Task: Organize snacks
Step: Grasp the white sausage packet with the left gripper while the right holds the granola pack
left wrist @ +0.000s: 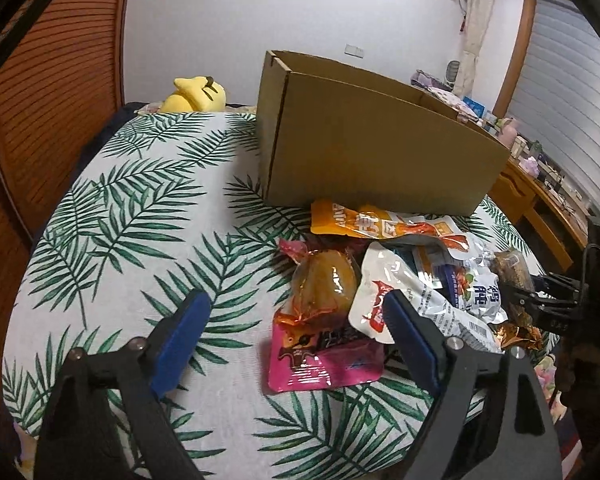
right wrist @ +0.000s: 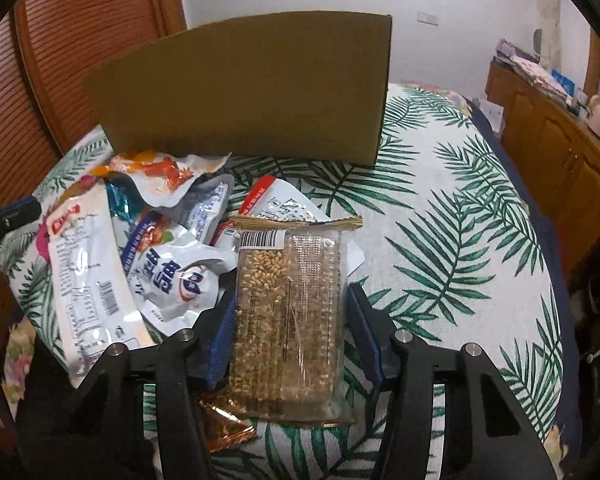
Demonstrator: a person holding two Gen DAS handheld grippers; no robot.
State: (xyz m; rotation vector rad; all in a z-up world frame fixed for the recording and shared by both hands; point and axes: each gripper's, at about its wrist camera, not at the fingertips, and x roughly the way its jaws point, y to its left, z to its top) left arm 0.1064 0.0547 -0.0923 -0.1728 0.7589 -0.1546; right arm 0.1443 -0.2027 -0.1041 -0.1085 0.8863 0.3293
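A pile of snack packets lies on the leaf-print table in front of an open cardboard box [left wrist: 376,152], which also shows in the right wrist view [right wrist: 252,88]. My left gripper [left wrist: 296,328] is open and empty, its blue fingers either side of a pink packet [left wrist: 320,356] and a clear packet with a yellow snack [left wrist: 324,284]. My right gripper [right wrist: 288,320] has its fingers against both sides of a clear grain-bar packet [right wrist: 288,320]. From the left wrist view the right gripper [left wrist: 540,296] shows at the pile's right edge.
An orange packet [left wrist: 372,222] lies against the box. White packets [right wrist: 96,272] are heaped left of the grain bar. A yellow plush toy [left wrist: 196,94] sits at the far table edge. A wooden cabinet [right wrist: 556,148] stands to the right, a slatted wooden door [left wrist: 56,72] to the left.
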